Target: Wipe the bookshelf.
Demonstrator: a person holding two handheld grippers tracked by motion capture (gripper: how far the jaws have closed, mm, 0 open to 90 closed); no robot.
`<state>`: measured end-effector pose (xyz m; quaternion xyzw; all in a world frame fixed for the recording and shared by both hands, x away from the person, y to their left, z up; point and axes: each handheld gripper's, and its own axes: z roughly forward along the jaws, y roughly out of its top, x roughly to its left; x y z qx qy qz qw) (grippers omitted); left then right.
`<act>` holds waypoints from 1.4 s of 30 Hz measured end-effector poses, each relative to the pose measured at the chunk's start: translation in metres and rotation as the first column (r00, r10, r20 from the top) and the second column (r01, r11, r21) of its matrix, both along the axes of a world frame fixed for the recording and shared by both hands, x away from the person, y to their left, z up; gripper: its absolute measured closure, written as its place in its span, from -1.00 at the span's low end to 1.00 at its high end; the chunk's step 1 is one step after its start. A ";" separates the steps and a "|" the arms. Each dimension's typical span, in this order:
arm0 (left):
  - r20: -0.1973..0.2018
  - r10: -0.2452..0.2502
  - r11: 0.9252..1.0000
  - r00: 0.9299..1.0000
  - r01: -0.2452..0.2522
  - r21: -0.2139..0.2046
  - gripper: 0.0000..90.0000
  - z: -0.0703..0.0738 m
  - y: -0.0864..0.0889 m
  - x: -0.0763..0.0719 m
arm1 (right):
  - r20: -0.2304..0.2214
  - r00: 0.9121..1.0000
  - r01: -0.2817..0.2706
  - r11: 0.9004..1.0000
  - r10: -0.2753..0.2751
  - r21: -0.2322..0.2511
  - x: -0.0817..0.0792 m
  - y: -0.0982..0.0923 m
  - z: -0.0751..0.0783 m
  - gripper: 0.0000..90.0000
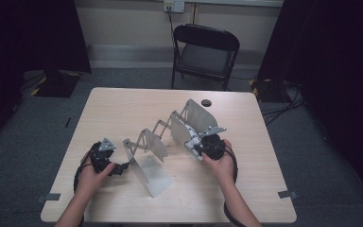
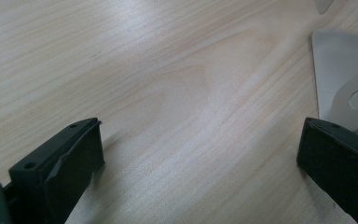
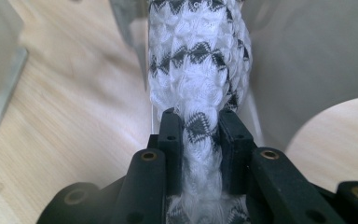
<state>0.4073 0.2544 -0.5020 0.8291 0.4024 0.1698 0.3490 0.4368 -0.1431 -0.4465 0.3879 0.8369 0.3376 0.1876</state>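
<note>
White-and-black knitted cloth [image 3: 196, 70] sits clamped in my right gripper [image 3: 199, 128] jaws beside the metal rack [image 1: 170, 137]; my left gripper [image 2: 200, 149] jaws gape over bare desk [image 2: 144, 70].

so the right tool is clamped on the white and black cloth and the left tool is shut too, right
Not quite. The right tool is indeed clamped on the white and black cloth, but the left tool is open: the left gripper view shows its jaws wide apart over bare table.
</note>
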 end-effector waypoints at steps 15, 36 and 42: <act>0.003 -0.001 1.000 1.000 0.001 0.002 -1.00 0.000 0.000 0.000 | 0.131 0.989 0.068 0.996 -0.074 0.052 0.015 0.000 0.065 0.64; 0.004 -0.003 1.000 1.000 0.003 0.001 -1.00 0.000 0.000 0.000 | 0.001 0.994 0.108 0.994 -0.108 -0.023 0.017 -0.013 -0.004 0.64; 0.004 -0.003 1.000 1.000 0.003 0.001 -1.00 0.000 0.000 0.000 | -0.038 0.993 0.112 0.993 -0.113 -0.025 0.011 -0.020 -0.021 0.63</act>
